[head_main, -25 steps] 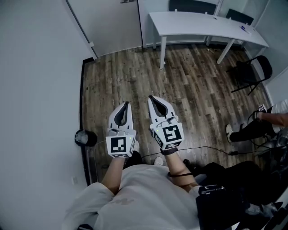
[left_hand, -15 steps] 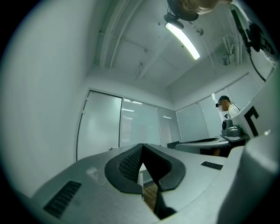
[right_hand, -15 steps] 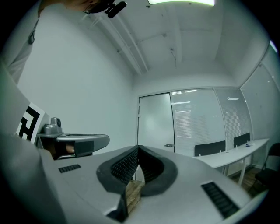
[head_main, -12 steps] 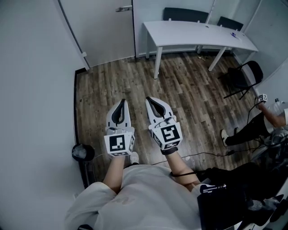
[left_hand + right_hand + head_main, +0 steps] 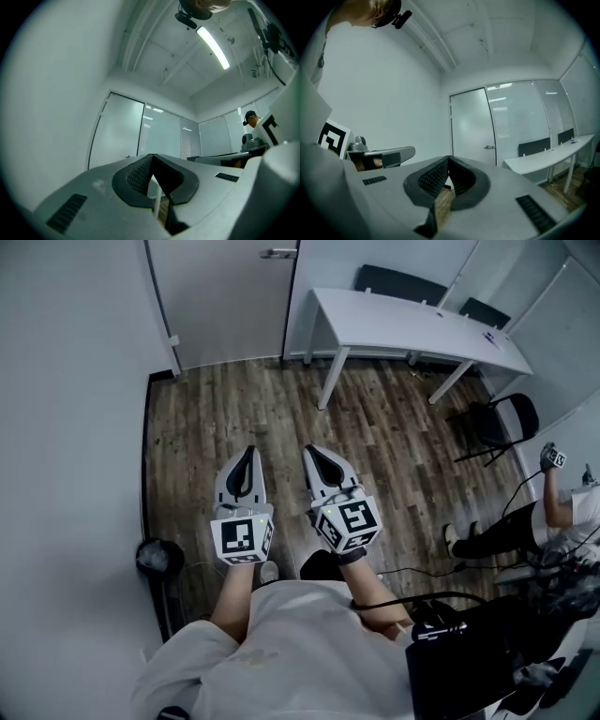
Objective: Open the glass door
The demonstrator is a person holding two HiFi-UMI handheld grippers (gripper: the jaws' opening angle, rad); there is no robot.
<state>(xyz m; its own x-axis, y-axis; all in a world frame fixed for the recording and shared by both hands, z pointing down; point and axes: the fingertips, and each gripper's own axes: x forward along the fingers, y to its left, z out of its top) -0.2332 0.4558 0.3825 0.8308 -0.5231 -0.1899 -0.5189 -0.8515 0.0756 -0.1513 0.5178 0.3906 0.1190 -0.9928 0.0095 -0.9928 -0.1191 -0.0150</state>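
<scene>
The frosted glass door point(image 5: 225, 296) stands closed at the far end of the wooden floor, its metal lever handle point(image 5: 278, 253) near the right edge. In the right gripper view the door point(image 5: 472, 126) and handle point(image 5: 489, 147) lie straight ahead, some way off. The left gripper view shows the door panel point(image 5: 115, 131) ahead too. My left gripper point(image 5: 246, 452) and right gripper point(image 5: 310, 452) are held side by side in front of my body, both pointing towards the door. Each is shut with nothing between its jaws, and neither touches the door.
A white wall point(image 5: 66, 427) runs along the left. A long white table point(image 5: 412, 324) with dark chairs stands right of the door, and a folding chair point(image 5: 497, 423) beyond it. A seated person point(image 5: 562, 507) is at the right. A black round bin point(image 5: 157, 559) and cables lie behind.
I have walked towards the door: it and the handle sit nearer and more central. Both grippers travelled along with me and stayed shut and empty.
</scene>
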